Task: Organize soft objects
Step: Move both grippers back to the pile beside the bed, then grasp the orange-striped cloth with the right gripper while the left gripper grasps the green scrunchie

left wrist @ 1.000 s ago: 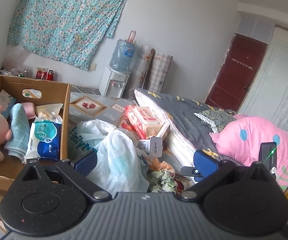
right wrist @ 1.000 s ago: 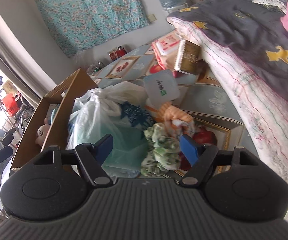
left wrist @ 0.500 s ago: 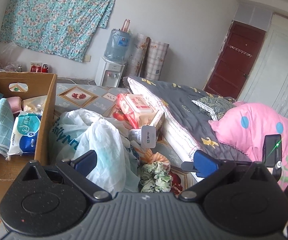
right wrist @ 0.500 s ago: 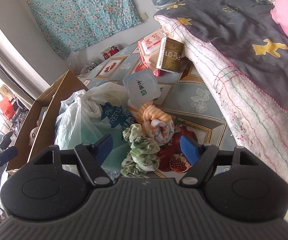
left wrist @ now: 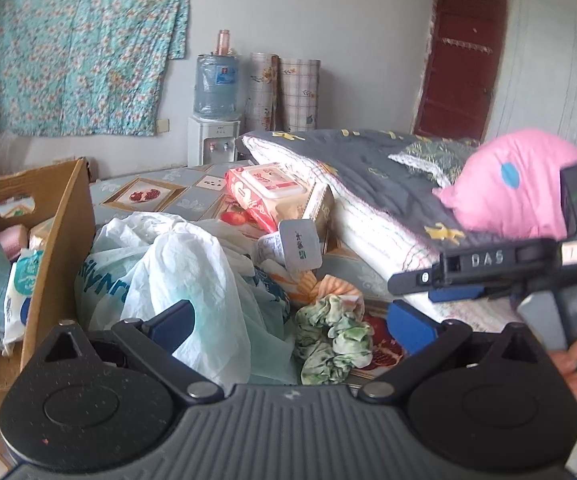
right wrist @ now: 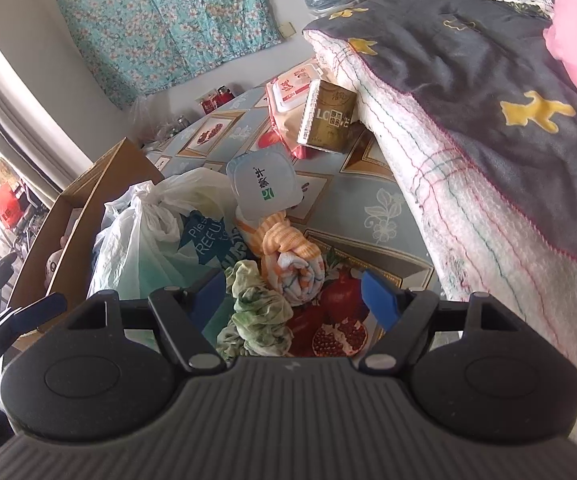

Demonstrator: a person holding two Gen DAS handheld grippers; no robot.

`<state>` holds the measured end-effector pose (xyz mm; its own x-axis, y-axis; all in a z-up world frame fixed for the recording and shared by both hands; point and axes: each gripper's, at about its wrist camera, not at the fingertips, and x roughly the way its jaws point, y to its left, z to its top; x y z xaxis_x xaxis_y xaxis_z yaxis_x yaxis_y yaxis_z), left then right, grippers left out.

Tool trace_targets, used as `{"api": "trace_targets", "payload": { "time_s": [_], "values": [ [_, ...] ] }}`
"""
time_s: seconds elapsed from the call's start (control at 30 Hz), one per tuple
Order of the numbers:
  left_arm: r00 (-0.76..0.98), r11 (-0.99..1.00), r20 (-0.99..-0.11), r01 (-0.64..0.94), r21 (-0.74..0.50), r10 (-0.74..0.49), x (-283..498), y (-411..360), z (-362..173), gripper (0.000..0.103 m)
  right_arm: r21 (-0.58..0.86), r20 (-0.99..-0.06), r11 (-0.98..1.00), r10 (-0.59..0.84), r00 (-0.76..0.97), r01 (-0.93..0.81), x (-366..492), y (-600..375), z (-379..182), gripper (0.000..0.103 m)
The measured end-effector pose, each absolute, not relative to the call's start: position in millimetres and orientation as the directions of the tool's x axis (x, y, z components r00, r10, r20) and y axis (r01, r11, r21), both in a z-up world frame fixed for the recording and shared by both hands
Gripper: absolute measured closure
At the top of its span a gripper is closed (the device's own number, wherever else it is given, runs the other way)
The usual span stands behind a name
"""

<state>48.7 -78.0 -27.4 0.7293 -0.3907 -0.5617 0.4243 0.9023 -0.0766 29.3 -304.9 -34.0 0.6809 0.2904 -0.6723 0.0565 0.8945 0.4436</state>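
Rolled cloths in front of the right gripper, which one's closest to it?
The green-and-white crumpled cloth, lying nearest the open right gripper; the orange-striped rolled towel lies beyond it.

My two wrist cameras looked down along their fingers, close over the floor clutter; both framed the green scrunchie at lower centre.

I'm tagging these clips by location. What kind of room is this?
Most likely a lived-in bedroom at home: a folded quilt and pink pillow lie to one side, a water dispenser stands by the wall, and a floral cloth hangs there.
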Motion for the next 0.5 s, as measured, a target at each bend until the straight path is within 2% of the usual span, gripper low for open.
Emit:
{"api": "trace_targets", "payload": {
  "time_s": [0.2,0.5],
  "values": [
    [0.709,0.863,-0.576,0.505,0.013,-0.407,59.5,-104.8,-49.5,0.0,0.426,-0.69,0.904,0.315,0.652,0.014,50.1,-310.0,-34.1,0.028],
    [0.628,0.801,-0.631,0.598,0.017,-0.455,84.4,-136.9,-84.2,0.005,0.424,-0.725,0.904,0.381,0.574,-0.064,89.7,-314.1,-41.2,0.032]
  ]
}}
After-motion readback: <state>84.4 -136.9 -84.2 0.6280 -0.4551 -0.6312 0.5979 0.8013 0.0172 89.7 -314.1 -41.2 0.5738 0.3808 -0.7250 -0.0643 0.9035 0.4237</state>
